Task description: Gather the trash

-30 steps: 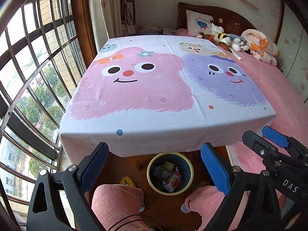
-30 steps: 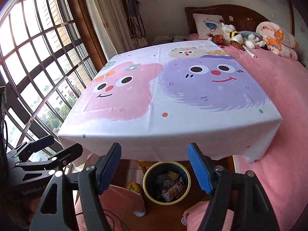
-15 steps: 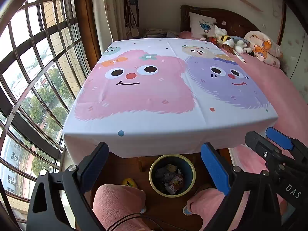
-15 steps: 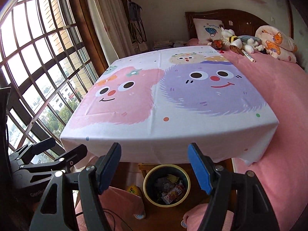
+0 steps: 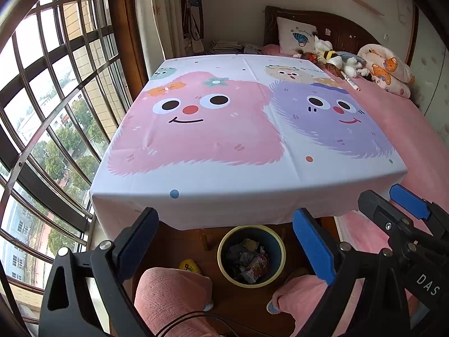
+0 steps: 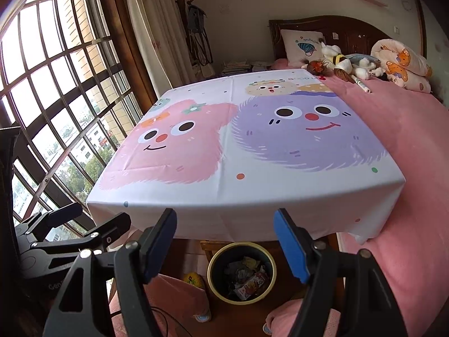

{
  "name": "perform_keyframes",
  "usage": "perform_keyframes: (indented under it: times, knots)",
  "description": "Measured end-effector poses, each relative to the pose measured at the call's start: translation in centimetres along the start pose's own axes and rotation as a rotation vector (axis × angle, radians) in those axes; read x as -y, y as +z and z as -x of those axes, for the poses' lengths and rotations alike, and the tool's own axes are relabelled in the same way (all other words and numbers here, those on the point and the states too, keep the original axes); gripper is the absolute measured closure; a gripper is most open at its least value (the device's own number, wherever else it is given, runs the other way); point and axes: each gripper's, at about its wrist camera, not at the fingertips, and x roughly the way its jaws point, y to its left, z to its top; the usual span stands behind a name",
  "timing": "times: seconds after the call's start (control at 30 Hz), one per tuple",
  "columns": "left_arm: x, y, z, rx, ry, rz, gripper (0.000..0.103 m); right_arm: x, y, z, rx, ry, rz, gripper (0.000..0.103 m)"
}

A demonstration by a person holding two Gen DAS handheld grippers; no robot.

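Note:
A blue bin with a yellow rim (image 5: pixel 224 250) stands on the wooden floor under the table's near edge, holding several crumpled wrappers (image 5: pixel 249 261). It also shows in the right wrist view (image 6: pixel 214 269), with its wrappers (image 6: pixel 247 278). My left gripper (image 5: pixel 226 241) is open and empty, held above the bin. My right gripper (image 6: pixel 226 245) is open and empty, also above the bin, and shows at the right of the left wrist view (image 5: pixel 393 205). The table (image 5: pixel 252 205) wears a cloth with pink and purple cartoon faces; no trash shows on it.
A bed with a pink sheet (image 6: pixel 415 151), pillows and plush toys (image 6: pixel 345 61) lies to the right. A barred window (image 5: pixel 42 106) runs along the left. The person's pink-clad knees (image 5: pixel 171 289) flank the bin. A yellow slipper (image 5: pixel 189 265) lies left of the bin.
Both grippers have risen and drawn back a little, so the table looks lower and farther in both views. Both jaws stay open.

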Motion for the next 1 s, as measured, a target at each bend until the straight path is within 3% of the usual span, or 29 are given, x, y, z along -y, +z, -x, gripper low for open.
perform_keyframes:
  times: [1.0]
  knots:
    - [-0.14, -0.63, 0.13, -0.005, 0.007, 0.022, 0.007, 0.08, -0.14, 0.06, 0.003, 0.0, -0.002, 0.031]
